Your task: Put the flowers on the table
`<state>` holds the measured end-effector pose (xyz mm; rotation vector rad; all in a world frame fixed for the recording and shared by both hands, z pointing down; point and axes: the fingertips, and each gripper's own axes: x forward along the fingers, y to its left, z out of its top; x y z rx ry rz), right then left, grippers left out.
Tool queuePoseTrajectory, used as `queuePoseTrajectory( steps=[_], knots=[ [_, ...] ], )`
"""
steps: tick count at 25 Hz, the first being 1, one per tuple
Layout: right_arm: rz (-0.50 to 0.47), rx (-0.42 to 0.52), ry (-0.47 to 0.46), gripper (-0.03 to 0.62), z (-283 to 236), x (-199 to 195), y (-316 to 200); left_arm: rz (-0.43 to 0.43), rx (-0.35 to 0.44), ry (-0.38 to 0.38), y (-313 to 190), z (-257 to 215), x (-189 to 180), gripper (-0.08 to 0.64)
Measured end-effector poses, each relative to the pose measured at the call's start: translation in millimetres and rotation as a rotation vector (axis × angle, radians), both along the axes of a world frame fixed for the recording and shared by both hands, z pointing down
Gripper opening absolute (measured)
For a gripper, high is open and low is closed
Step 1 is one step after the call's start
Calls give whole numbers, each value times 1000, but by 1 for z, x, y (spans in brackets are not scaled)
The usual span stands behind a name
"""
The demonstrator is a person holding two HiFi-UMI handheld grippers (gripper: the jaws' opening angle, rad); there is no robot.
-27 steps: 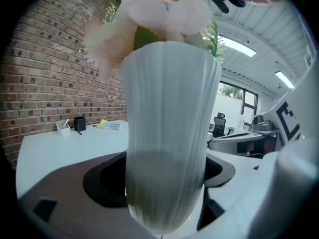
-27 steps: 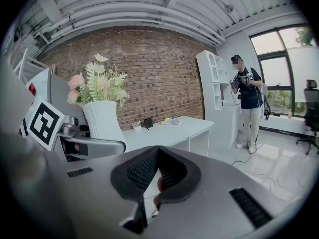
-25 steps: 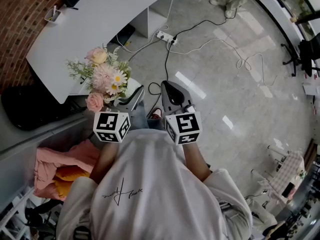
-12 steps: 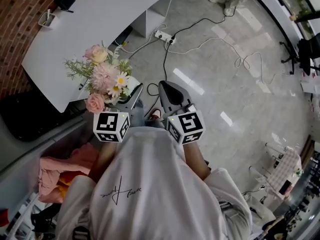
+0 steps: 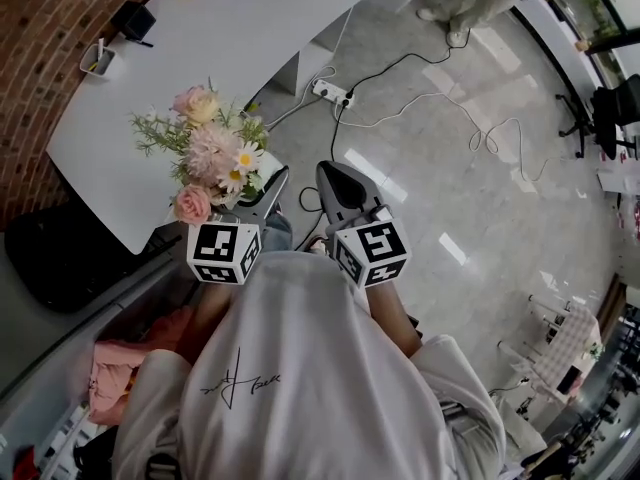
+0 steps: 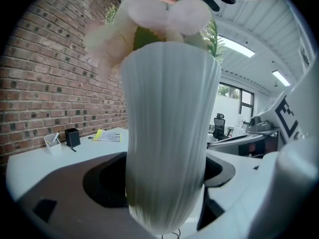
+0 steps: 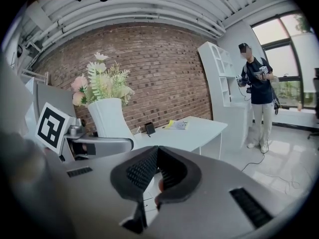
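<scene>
Half done | left gripper (image 5: pixel 268 190) jaws are clamping the white vase (image 6: pixel 169 133) of flowers (image 5: pixel 205 153), holding it aloft beside the table (image 5: pixel 230 38) edge | right gripper (image 7: pixel 157 173) jaws are sitting closed, empty | set-down on the table is pending

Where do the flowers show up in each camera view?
Head view: flowers left of centre, by the table's edge.
Left gripper view: flowers at the top edge, over the white vase.
Right gripper view: flowers at left, mid-height.
Shared landmark: black box on the white table.
</scene>
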<state>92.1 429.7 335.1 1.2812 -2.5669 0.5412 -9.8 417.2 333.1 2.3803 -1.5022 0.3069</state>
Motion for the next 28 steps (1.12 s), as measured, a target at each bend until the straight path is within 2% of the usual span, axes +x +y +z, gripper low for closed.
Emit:
queuePoseTrajectory(
  steps=[7,13,28],
  knots=[
    [-27,33,6,25,-12,-45,-34,-14,26,20,-31,-7,-40,422],
    [-22,39,23,25,-15,-106,-67,-14,32,27,-66,-7,-104,422],
    [-35,44,19,25,-16,-95,-75,-42,50,17,-71,-11,-105,422]
  ],
)
